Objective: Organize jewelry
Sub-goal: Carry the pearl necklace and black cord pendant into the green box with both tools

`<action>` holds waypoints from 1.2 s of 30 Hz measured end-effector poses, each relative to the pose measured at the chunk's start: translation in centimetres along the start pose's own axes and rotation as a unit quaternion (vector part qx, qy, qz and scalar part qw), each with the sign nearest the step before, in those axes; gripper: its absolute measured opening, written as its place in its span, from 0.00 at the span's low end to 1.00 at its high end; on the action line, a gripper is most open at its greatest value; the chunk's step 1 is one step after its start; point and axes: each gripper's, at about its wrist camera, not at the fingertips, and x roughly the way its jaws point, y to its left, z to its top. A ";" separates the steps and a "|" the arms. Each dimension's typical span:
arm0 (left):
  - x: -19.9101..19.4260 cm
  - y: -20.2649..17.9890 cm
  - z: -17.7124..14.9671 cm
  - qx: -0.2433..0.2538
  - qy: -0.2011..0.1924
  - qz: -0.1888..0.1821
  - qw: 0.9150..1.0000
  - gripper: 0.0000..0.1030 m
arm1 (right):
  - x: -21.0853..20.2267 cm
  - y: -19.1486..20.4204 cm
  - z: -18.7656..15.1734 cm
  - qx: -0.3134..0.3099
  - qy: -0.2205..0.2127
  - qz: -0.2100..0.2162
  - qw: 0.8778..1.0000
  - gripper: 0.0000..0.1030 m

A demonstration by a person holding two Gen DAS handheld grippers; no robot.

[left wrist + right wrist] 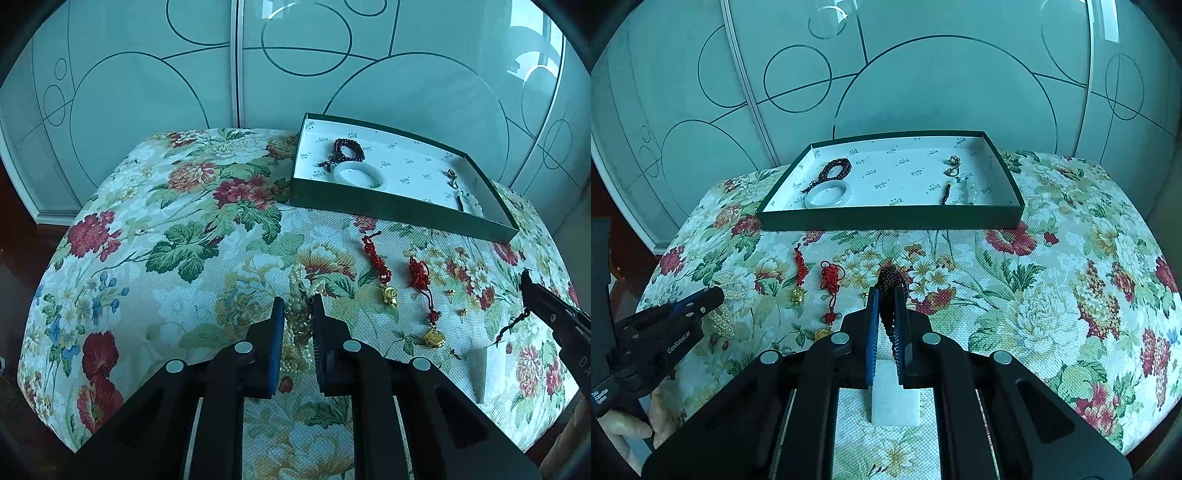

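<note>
A green tray (388, 212) (886, 221) at the back holds a dark bead bracelet (347, 149), a white bangle (360, 175) and small pendants (971, 188). My left gripper (298, 306) is shut on a pearl necklace (297, 291), which lies bunched on the floral cloth; it also shows in the right wrist view (724, 317). My right gripper (884, 299) is shut on the dark cord (890, 282) of a white jade slab pendant (895, 402), which hangs below it over the cloth.
Two red knotted cords with gold charms (384, 284) (424, 306) and two small gold studs (456, 302) lie on the cloth in front of the tray. A patterned glass wardrobe (236, 74) stands behind.
</note>
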 end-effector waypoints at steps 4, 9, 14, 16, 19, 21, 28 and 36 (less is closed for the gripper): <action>-0.7 -0.1 0.1 0.001 -0.006 0.000 1.000 0.14 | -1.0 0.1 0.0 -0.001 -0.008 0.003 1.000 0.08; -1.6 -0.3 0.2 0.001 -0.014 0.001 1.000 0.14 | -1.9 0.0 0.0 0.000 -0.015 0.005 1.000 0.08; -2.4 -0.5 0.1 0.001 -0.020 0.002 1.000 0.14 | -2.6 0.0 0.0 0.000 -0.021 0.007 1.000 0.08; -2.7 -0.7 0.1 0.002 -0.023 0.003 1.000 0.14 | -2.8 0.0 0.0 0.001 -0.023 0.007 1.000 0.08; -3.1 -0.8 0.1 0.001 -0.027 0.003 1.000 0.14 | -3.2 0.0 0.1 0.001 -0.027 0.008 1.000 0.08; -3.4 -0.9 0.2 0.001 -0.030 0.003 1.000 0.14 | -3.4 0.0 0.2 0.002 -0.030 0.008 1.000 0.08; -4.5 -1.0 0.5 -0.001 -0.041 0.002 0.999 0.14 | -4.1 0.1 0.5 0.003 -0.039 0.009 0.999 0.08; -5.6 -1.2 1.3 -0.001 -0.055 0.002 0.998 0.14 | -4.8 0.2 1.2 0.001 -0.048 0.011 0.999 0.08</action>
